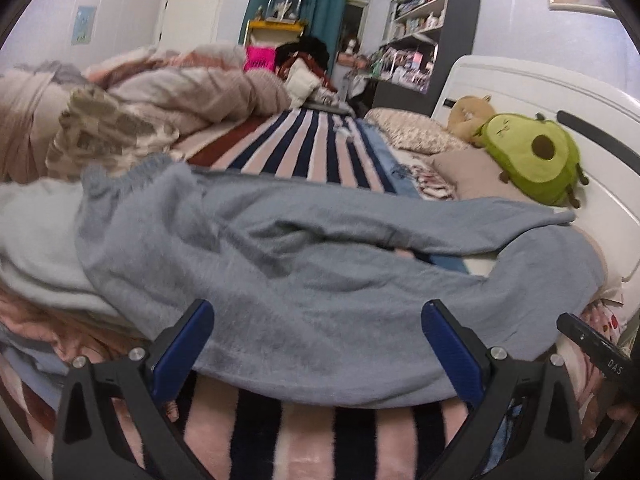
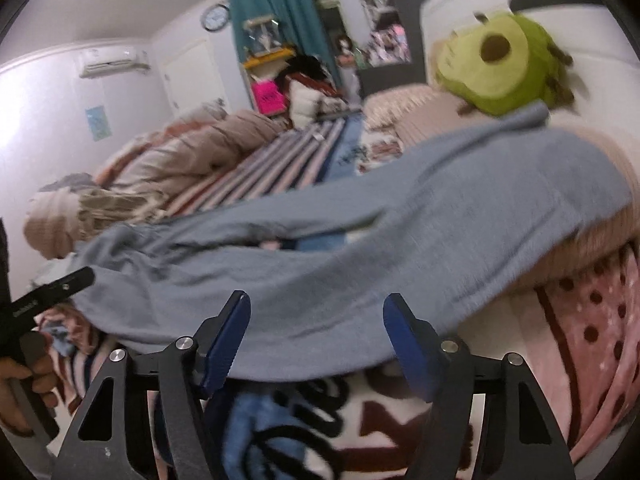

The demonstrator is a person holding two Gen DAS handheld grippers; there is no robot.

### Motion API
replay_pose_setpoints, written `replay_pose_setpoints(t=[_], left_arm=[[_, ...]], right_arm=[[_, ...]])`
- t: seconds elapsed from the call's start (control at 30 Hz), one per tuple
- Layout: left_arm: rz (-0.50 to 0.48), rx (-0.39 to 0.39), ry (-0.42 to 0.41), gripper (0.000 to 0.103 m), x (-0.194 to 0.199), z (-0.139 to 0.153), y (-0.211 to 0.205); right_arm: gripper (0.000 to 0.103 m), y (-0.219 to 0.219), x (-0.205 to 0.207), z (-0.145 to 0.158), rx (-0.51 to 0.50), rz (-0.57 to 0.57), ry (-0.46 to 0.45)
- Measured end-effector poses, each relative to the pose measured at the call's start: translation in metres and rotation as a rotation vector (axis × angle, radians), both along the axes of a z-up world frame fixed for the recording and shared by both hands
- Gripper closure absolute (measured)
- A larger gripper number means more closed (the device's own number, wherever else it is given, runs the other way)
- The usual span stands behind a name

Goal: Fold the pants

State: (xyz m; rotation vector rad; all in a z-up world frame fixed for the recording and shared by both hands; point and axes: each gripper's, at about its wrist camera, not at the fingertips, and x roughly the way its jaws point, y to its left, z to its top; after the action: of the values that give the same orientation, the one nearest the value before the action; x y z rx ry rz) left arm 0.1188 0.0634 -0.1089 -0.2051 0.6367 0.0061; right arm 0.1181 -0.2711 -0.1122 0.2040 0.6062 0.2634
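Note:
Grey-blue pants (image 1: 304,264) lie spread across the bed, waist at the left, legs running right toward the headboard. In the left wrist view my left gripper (image 1: 318,320) is open, its blue pads either side of the pants' near edge, holding nothing. In the right wrist view the pants (image 2: 360,248) stretch from lower left up to the pillow at the right. My right gripper (image 2: 316,312) is open over the near edge of a leg, empty. The right gripper's tip shows at the right edge of the left wrist view (image 1: 592,340), and the left gripper at the left edge of the right wrist view (image 2: 48,292).
A striped blanket (image 1: 312,148) covers the bed. A heap of quilts (image 1: 168,92) lies at the left. A green avocado plush (image 1: 532,156) and pillows sit by the white headboard (image 1: 532,84) at the right. Shelves (image 1: 424,20) stand behind.

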Motion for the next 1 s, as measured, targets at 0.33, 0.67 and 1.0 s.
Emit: replay_pose_setpoints(t=[0.33, 0.67, 1.0], left_arm=[[-0.018, 0.003, 0.126, 0.001, 0.008, -0.052, 0.015], [-0.072, -0.098, 0.178, 0.001, 0.012, -0.054, 0.002], [0.02, -0.1, 0.141, 0.001, -0.008, -0.041, 0.026]], right_arm=[[0.038, -0.051, 0.017, -0.039, -0.036, -0.168, 0.146], [0.038, -0.062, 0.026, -0.028, 0.065, -0.13, 0.108], [0.085, -0.063, 0.041, -0.006, 0.057, -0.187, -0.003]])
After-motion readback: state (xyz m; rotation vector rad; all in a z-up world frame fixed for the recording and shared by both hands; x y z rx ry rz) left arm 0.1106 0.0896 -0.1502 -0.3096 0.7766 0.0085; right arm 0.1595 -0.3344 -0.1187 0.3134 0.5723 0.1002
